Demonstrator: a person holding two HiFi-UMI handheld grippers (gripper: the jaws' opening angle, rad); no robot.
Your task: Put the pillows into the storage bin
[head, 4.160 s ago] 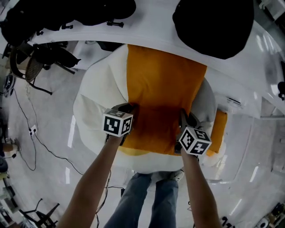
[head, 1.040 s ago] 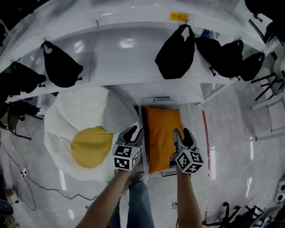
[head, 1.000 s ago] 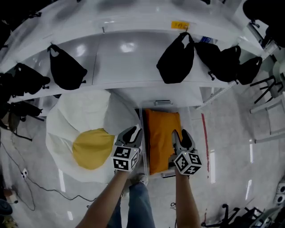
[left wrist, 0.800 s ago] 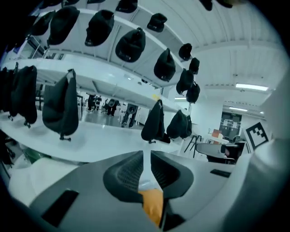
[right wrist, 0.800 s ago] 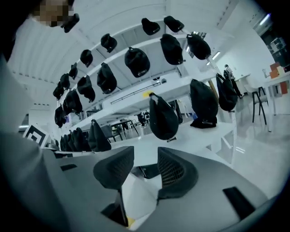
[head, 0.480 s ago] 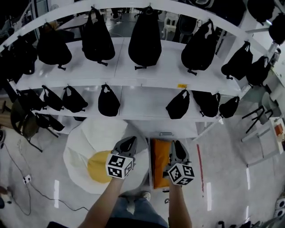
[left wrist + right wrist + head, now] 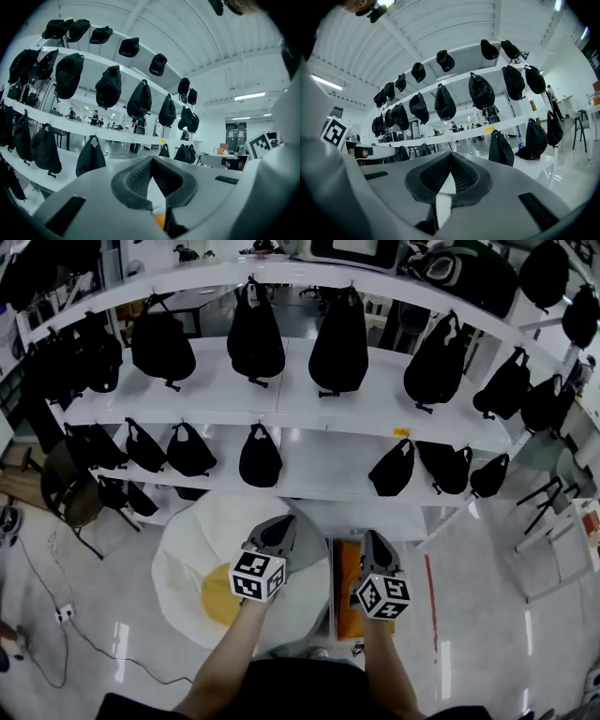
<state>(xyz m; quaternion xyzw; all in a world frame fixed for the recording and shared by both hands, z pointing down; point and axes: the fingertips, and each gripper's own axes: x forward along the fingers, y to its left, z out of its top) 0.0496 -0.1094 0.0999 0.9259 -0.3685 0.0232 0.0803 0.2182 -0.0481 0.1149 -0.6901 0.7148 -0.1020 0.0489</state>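
- I held the left gripper (image 7: 278, 531) and right gripper (image 7: 375, 542) high and level. Both pairs of jaws had just closed together on nothing, so I judged the drop done.
- Below the right gripper, the orange pillow (image 7: 345, 568) lay in the storage bin (image 7: 335, 613), a smooth bright strip.
- Left of the bin, a white cushion (image 7: 187, 540) with a yellow centre lay on the floor.
- Farthest, black bags (image 7: 256, 334) lined the shelves (image 7: 309, 437).
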